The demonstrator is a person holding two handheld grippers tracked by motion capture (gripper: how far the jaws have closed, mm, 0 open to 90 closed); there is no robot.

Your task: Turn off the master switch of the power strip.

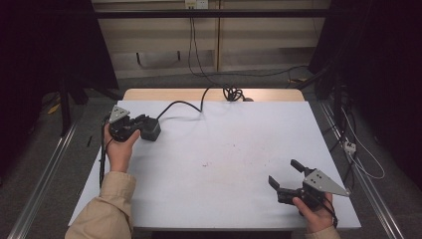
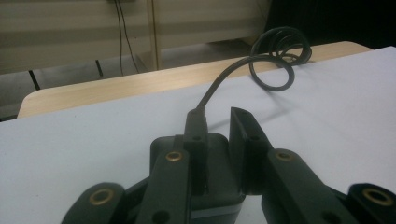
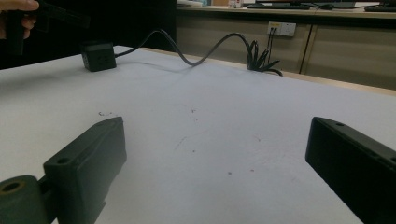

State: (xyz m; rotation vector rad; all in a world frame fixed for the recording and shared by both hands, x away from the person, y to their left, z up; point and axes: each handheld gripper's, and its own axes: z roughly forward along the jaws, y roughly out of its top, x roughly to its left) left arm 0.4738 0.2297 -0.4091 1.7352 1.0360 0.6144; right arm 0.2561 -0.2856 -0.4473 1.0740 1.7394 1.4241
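While left gripper (image 1: 141, 125) clamps boxy black adapter (image 1: 151, 130) (matte) | right gripper (image 1: 287, 175) wide | coiled cable (image 1: 233, 92)

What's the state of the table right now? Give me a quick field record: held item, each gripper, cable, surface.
held item: black power adapter block, at the table's far left
left gripper: jaws closed on the two sides of the block
right gripper: jaws wide apart, nothing between them, near right of the table
cable: runs from the block to a coil at the far edge
surface: white table cover with faint specks and marks
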